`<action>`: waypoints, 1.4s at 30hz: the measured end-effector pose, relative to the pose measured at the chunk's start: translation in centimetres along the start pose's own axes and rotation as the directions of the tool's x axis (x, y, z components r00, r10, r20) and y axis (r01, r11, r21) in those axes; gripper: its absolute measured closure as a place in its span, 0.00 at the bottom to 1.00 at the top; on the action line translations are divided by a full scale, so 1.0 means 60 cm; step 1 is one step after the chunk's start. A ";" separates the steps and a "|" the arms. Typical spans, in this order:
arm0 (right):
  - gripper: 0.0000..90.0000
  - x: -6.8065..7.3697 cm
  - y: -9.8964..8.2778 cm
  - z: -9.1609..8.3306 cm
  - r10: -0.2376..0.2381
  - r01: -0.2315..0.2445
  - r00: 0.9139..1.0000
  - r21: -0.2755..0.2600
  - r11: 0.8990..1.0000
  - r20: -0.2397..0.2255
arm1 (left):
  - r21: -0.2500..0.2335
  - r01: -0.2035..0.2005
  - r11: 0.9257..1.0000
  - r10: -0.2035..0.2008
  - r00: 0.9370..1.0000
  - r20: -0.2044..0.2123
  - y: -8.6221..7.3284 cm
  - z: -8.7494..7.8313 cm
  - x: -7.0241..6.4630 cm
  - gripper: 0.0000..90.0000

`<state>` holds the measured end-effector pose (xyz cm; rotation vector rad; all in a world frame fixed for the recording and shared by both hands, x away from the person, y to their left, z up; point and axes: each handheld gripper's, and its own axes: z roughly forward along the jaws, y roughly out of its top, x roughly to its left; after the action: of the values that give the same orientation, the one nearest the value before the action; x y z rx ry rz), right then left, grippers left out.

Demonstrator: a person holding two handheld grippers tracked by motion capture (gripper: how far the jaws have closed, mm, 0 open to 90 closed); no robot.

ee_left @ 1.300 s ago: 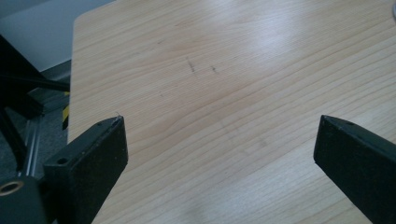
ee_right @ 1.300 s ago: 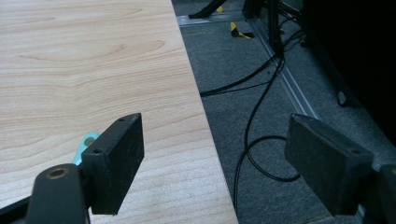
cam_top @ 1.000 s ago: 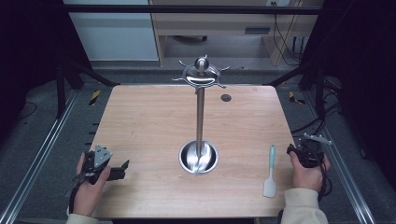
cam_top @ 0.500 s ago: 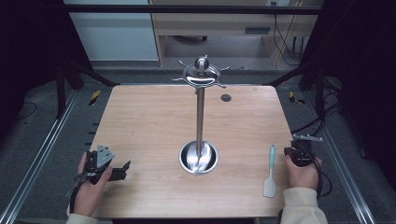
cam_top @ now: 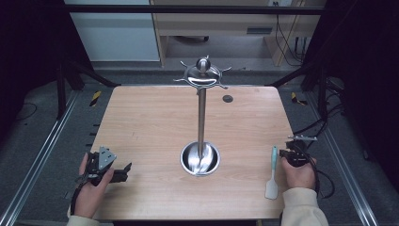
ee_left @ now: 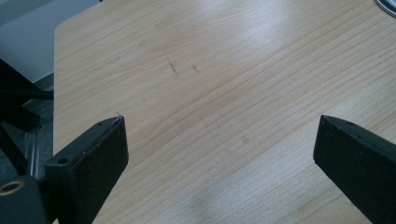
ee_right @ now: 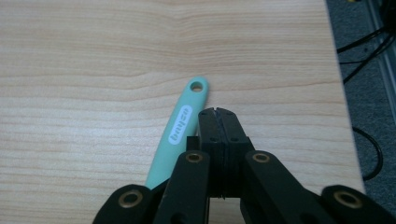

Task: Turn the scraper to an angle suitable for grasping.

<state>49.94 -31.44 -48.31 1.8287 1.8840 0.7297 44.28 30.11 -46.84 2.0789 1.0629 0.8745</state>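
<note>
though near the table [cam_top: 141,117] edge, right gripper [ee_right: 218,112] beside spatula [ee_right: 180,130]

The spatula [ee_right: 180,128] handle's lower end is hidden behind the right gripper [ee_right: 218,112] — its label too blurred to read.

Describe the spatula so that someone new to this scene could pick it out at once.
Start at the wooden table with the tall metal stand in its middle. Near the right edge, beside the right gripper, lies the spatula. It alone is mint green, with a pale blade and a hanging hole in its handle.
</note>
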 end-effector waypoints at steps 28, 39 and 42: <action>1.00 0.063 0.006 0.016 -0.203 0.208 0.971 0.025 0.978 -0.123 | 0.006 -0.024 1.000 0.024 1.000 -0.006 0.001 0.001 -0.003 0.03; 1.00 0.075 0.008 0.013 -0.238 0.242 0.961 0.012 0.970 -0.140 | 0.015 -0.036 0.999 0.036 0.999 -0.004 0.001 0.005 -0.008 0.03; 0.99 0.075 0.010 0.008 -0.231 0.234 0.964 0.005 0.972 -0.134 | 0.022 -0.041 0.999 0.041 0.999 -0.001 0.001 0.005 -0.011 0.03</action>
<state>50.51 -26.94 -48.02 1.5681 2.1532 0.7661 44.26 29.43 -47.15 2.1249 1.0383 0.8887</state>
